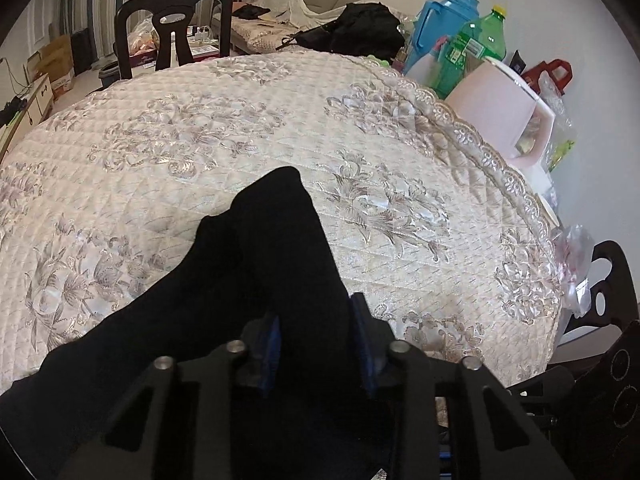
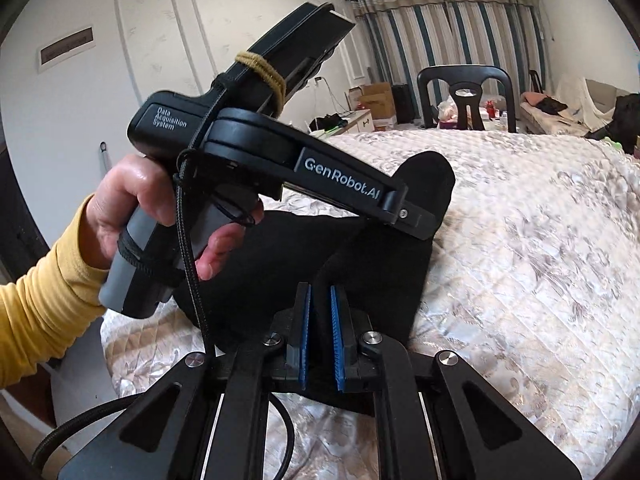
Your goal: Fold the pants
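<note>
Black pants (image 1: 260, 248) lie bunched on the table's quilted floral cover (image 1: 240, 128), one end reaching toward the table's middle. My left gripper (image 1: 318, 344) is shut on the pants, with dark cloth filling the gap between its blue pads (image 1: 273, 344). In the right wrist view the pants (image 2: 380, 288) spread out in front of my right gripper (image 2: 320, 332), which is shut on a raised fold of them near the table's edge. The left gripper (image 2: 420, 220) shows there from the side, held by a hand (image 2: 120, 208) in a yellow sleeve, its tip down on the pants.
A dark chair (image 1: 172, 28) stands at the table's far side. A blue jug (image 1: 436, 24), a green bottle (image 1: 480, 40) and a pink container (image 1: 500, 108) crowd the right rim. Another dark chair (image 1: 608, 280) stands at the near right. The quilted cover (image 2: 540, 240) lies bare to the right.
</note>
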Demonstrator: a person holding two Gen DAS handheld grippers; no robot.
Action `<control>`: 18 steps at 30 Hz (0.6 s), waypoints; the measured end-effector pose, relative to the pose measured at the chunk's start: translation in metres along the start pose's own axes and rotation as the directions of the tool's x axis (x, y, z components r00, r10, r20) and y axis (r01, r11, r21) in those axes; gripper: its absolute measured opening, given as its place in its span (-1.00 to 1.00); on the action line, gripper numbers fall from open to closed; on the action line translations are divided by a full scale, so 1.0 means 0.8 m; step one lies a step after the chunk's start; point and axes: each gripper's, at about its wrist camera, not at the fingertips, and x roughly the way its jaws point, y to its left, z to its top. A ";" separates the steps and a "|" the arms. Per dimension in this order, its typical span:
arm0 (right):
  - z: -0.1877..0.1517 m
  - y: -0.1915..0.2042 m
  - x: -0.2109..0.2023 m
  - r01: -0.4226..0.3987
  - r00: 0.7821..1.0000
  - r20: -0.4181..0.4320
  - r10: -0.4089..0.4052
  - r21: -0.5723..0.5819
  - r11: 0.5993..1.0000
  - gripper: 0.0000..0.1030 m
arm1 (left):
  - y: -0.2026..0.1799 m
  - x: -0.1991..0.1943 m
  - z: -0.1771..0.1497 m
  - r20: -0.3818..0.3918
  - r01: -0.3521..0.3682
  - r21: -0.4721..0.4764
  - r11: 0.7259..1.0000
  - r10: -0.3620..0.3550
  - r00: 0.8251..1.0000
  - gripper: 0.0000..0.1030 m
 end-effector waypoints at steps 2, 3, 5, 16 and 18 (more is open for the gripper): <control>0.004 0.005 0.001 -0.006 1.000 0.000 0.006 -0.005 1.000 -0.84 | 0.008 -0.006 -0.003 0.017 0.027 -0.023 0.999 -0.027 0.999 -0.50; 0.006 0.007 0.001 -0.010 1.000 0.003 0.010 -0.005 1.000 -0.85 | 0.013 -0.010 -0.004 0.027 0.039 -0.036 0.999 -0.038 0.999 -0.52; 0.010 0.012 0.003 -0.021 1.000 0.009 0.021 -0.005 1.000 -0.86 | 0.024 -0.018 -0.008 0.050 0.061 -0.066 0.996 -0.058 0.997 -0.53; 0.017 0.041 0.027 -0.049 0.999 -0.002 0.049 -0.053 0.997 -0.88 | 0.056 -0.048 -0.033 0.126 0.084 -0.093 0.992 -0.072 0.989 -0.58; 0.016 0.041 0.031 -0.050 0.999 -0.010 0.050 -0.055 0.997 -0.88 | 0.063 -0.046 -0.036 0.121 0.097 -0.110 0.989 -0.084 0.989 -0.45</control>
